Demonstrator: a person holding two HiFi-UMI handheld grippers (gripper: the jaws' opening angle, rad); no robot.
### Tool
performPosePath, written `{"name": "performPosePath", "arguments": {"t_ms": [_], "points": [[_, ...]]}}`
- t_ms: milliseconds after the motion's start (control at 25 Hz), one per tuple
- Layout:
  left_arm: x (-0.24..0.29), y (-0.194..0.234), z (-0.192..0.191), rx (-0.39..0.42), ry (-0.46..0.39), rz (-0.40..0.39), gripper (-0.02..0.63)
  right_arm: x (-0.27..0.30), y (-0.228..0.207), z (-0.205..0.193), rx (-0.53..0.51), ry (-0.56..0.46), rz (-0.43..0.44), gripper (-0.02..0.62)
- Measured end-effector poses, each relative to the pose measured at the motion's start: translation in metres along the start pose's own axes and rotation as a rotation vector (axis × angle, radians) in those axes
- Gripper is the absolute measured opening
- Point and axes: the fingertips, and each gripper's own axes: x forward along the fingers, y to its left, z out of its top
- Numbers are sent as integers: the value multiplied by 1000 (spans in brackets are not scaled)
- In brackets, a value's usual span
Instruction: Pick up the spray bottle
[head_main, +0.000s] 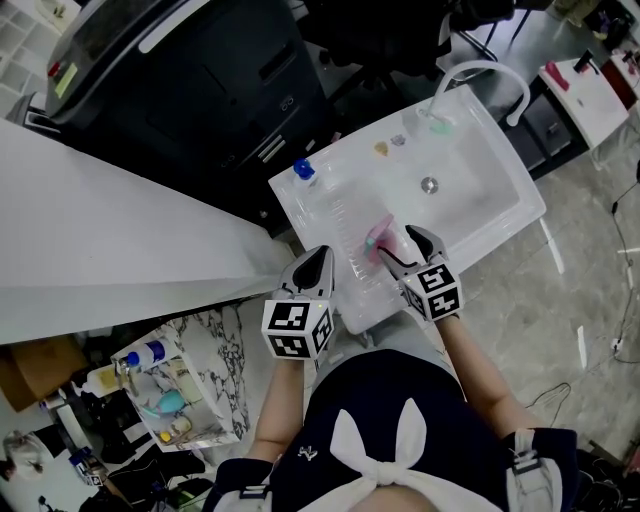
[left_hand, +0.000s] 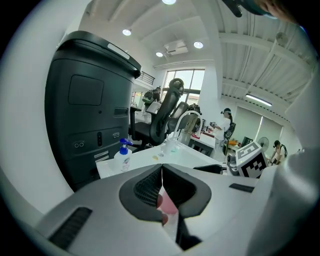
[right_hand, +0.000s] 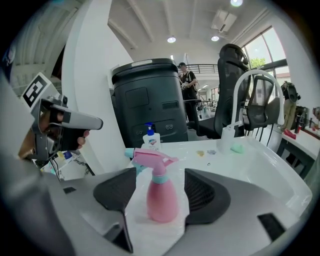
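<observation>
A pink spray bottle (head_main: 380, 238) with a teal collar and nozzle stands upright on the white sink unit (head_main: 310, 205), near its front edge. In the right gripper view the spray bottle (right_hand: 161, 197) sits between the two dark pads with a gap on each side. My right gripper (head_main: 402, 248) (right_hand: 160, 176) is open around it. My left gripper (head_main: 318, 262) hovers just left of the bottle. In its own view the left gripper (left_hand: 161, 169) has its pads meeting, shut on nothing, and a bit of the pink bottle (left_hand: 167, 205) shows below them.
A white soap dispenser (head_main: 303, 172) (right_hand: 150, 139) with a blue pump stands at the unit's back left corner. The basin (head_main: 475, 195) with faucet (head_main: 482, 72) lies to the right. A black bin (head_main: 180, 80) stands behind, a white counter (head_main: 100, 240) to the left, and a basket of bottles (head_main: 170, 395) below it.
</observation>
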Motion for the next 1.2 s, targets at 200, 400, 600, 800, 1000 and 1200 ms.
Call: {"name": "performPosePath", "arguments": {"t_ms": [200, 400, 600, 800, 1000, 1200], "points": [[2, 4, -1, -5, 3, 13, 26, 8, 0, -4, -18, 28, 11, 290], [5, 5, 0, -12, 2, 19, 26, 15, -2, -7, -28, 47, 18, 290], [8, 8, 0, -18, 4, 29, 26, 24, -4, -10, -37, 61, 27, 290], [10, 14, 0, -28, 6, 46, 26, 33, -8, -13, -53, 81, 42, 290], [13, 20, 2, -39, 7, 62, 26, 43, -7, -14, -66, 99, 77, 290], [17, 23, 3, -41, 12, 71, 26, 53, -6, -12, -74, 102, 105, 289]]}}
